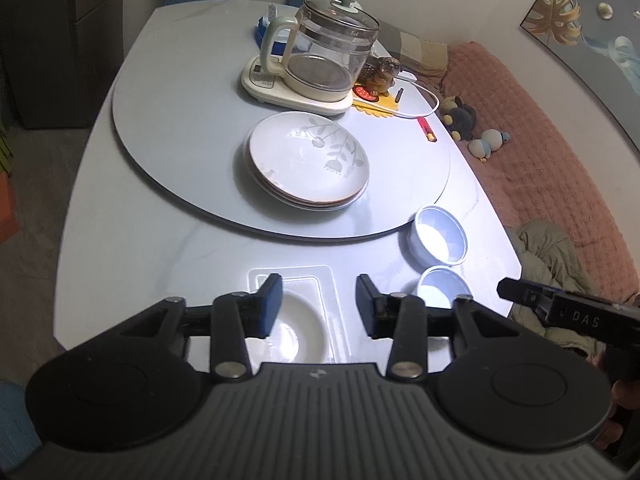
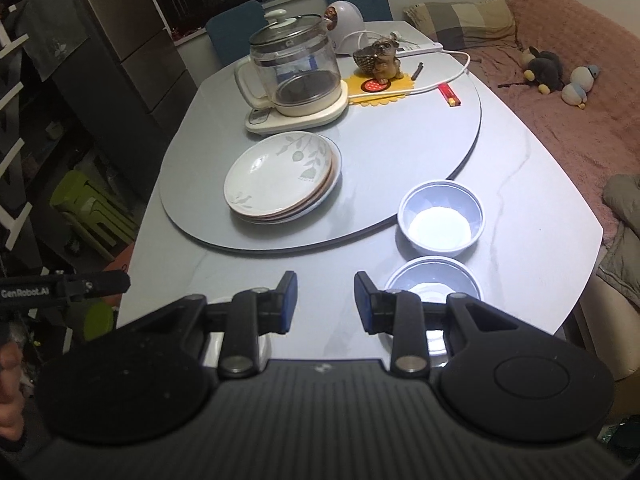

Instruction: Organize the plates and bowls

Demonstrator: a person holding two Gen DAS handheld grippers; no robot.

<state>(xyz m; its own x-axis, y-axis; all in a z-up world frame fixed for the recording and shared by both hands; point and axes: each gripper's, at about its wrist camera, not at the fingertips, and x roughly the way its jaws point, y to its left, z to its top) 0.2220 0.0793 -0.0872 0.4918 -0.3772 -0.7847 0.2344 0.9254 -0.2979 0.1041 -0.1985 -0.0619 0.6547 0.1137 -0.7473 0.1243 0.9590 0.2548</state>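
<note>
The left gripper (image 1: 319, 304) stood open, nothing between its jaws, above a white dish (image 1: 298, 334) in a clear tray (image 1: 326, 280). The right gripper (image 2: 326, 300) was likewise open and empty — beside the near bowl (image 2: 434, 280). Beyond it sat the second bowl (image 2: 440, 214). Farther off, the stacked plates (image 2: 280, 178) rested on the turntable (image 2: 420, 148) — the kettle (image 2: 294, 76) behind them.

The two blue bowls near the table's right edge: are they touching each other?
Apart. The right wrist view shows a strip of bare table between the far blue bowl and the near blue bowl.
</note>
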